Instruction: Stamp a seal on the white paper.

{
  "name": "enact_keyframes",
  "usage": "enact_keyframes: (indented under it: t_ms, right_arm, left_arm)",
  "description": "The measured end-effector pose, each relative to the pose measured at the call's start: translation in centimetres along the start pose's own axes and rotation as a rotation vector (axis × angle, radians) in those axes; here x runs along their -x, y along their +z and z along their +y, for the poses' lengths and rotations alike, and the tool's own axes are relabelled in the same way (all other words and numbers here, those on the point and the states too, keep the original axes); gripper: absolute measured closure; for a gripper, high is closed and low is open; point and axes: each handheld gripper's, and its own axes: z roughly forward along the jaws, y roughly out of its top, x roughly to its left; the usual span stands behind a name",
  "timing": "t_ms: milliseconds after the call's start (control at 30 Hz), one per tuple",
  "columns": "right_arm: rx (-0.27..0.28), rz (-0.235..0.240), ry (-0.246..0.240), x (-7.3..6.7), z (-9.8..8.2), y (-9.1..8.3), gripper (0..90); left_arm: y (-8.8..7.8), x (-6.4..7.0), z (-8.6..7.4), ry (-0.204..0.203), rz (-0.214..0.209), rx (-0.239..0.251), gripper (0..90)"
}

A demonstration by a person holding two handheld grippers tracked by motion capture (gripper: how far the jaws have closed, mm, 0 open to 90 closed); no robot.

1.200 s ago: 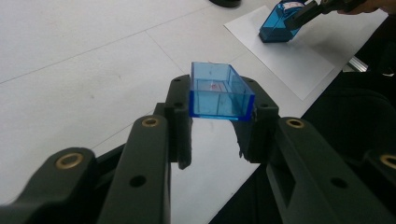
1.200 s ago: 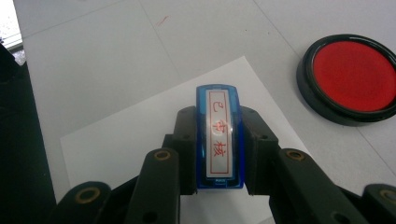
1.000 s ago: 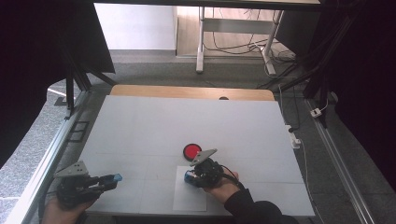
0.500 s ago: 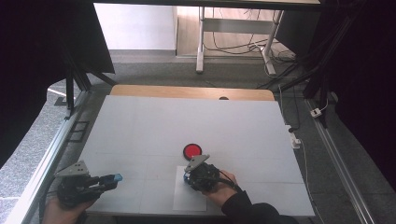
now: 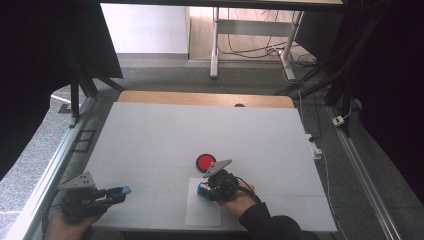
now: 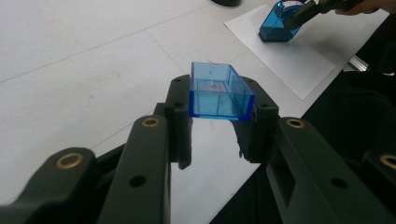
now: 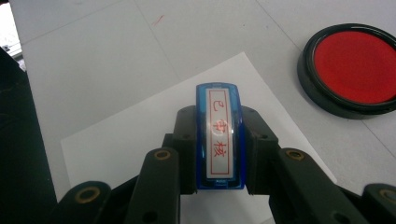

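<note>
Currently: right gripper (image 7: 219, 144) clamped on blue stamp (image 7: 219, 135), above paper sheet (image 7: 140, 135); press flat, squarely. Left gripper (image 6: 217, 116) clamped on stamp cap (image 6: 219, 91), left of sheet.

White table (image 5: 150, 140), 2 items flat on it
Wood strip (image 5: 200, 98) along far edge at 12 o'clock. Red ink pad (image 5: 205, 162) in black round case just right of ctr; white paper sheet (image 5: 202, 212) at its 6 o'clock, near front edge. Pad & sheet close, not touching.
</note>
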Motion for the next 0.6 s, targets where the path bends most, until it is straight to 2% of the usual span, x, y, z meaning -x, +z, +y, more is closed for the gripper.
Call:
enact_keyframes:
  t_ms: [167, 300, 500, 600]
  right_arm:
    - [0.007, 0.018, 0.023, 0.2, -0.1, 0.0, 71.2]
    - [0.001, -0.003, -0.006, -0.1, 0.0, 0.1, 71.2]
    - [-0.021, -0.063, -0.073, -1.1, 0.3, 0.2, 71.1]
    - [-0.021, -0.069, -0.071, -1.2, 0.3, 0.2, 71.1]
  left_arm:
    - [0.0, 0.0, 0.0, -0.001, -0.002, -0.001, 68.1]
    - [0.1, 0.0, 0.1, -0.001, -0.003, -0.002, 68.2]
    - [0.1, 0.0, 0.1, 0.001, -0.001, -0.003, 68.2]
    - [0.1, 0.0, 0.0, 0.000, -0.003, -0.003, 68.2]
